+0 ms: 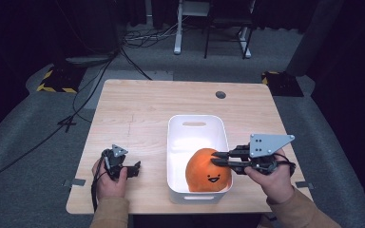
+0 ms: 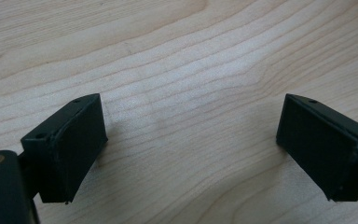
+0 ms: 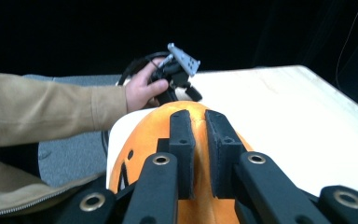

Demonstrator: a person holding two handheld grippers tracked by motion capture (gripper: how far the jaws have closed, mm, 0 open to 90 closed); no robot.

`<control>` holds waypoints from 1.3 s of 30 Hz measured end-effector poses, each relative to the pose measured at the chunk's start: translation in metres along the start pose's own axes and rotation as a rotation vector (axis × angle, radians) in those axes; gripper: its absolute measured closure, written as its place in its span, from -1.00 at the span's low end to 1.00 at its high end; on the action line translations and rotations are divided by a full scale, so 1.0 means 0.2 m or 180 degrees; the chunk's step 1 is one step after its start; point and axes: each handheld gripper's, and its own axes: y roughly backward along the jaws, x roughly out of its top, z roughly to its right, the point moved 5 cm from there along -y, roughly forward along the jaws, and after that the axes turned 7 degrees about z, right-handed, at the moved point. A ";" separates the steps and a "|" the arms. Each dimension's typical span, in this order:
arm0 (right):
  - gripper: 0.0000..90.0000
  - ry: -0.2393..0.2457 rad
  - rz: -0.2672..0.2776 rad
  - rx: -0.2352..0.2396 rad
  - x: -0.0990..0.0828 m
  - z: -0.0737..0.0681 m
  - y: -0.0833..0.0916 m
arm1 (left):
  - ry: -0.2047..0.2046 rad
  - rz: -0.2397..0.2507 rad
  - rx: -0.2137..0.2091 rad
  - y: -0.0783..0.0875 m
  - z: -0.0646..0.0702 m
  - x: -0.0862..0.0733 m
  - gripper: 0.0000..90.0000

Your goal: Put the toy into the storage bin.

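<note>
Down on the grey carpet floor (image 1: 38,156) stands a light wooden table (image 1: 138,114), with dark room all around. On the table sits a white bin (image 1: 196,129). Inside it rests a round orange plush toy (image 1: 208,175) with a little black smiling face. The right gripper (image 1: 217,158) pinches the toy's top, it seems; its own view shows the jaws nearly together on the orange fabric. The left gripper (image 1: 135,168) rests near the table's front-left, jaws spread wide over bare wood, as its view shows.
</note>
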 end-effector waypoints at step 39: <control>0.04 -0.0373 -0.0307 -0.0229 -0.20 0.04 -0.07 | -0.0001 0.0000 -0.0001 0.00 0.00 0.00 -0.81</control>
